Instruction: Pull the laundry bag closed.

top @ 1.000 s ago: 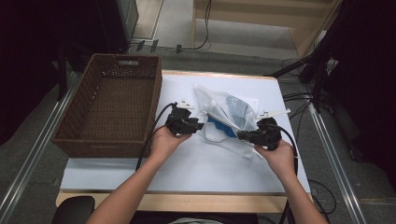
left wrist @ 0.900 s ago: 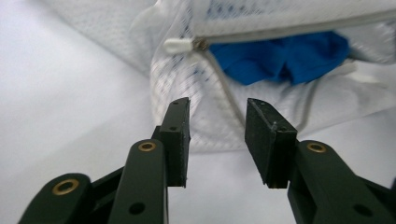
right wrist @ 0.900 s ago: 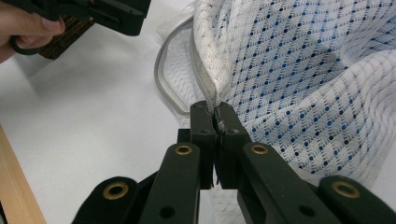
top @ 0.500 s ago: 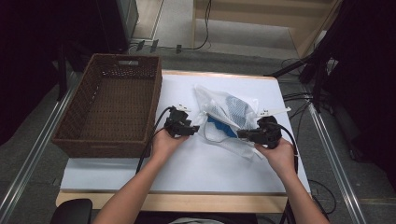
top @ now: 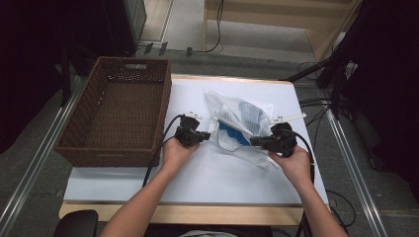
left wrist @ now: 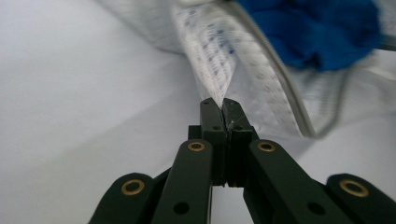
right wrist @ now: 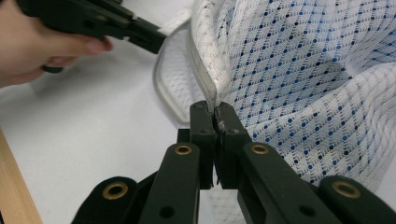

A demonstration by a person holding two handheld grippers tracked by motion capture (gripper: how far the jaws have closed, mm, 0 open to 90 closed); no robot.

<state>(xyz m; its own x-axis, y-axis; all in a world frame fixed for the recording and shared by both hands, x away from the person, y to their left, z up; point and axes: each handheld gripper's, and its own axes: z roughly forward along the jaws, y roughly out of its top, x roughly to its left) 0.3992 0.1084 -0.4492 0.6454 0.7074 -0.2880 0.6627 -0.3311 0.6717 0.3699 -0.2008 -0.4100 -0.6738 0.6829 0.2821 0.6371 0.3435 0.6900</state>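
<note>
With my left gripper point(left wrist: 219, 105) just closed on the white mesh laundry bag point(top: 242, 123) right of the brown wicker basket point(top: 116, 116), and my right gripper point(right wrist: 214, 108) pinching its zipper edge, I next pull its mouth open.

Counts on the white counter point(top: 148, 182)

One brown wicker basket point(top: 118, 116), one white mesh zip bag point(top: 242, 123), two black claws point(top: 206, 135) point(top: 253, 141).

White mesh-cloth bag point(top: 241, 123), rough woven wicker basket point(top: 118, 113), smooth matt white table point(top: 207, 173).
</note>
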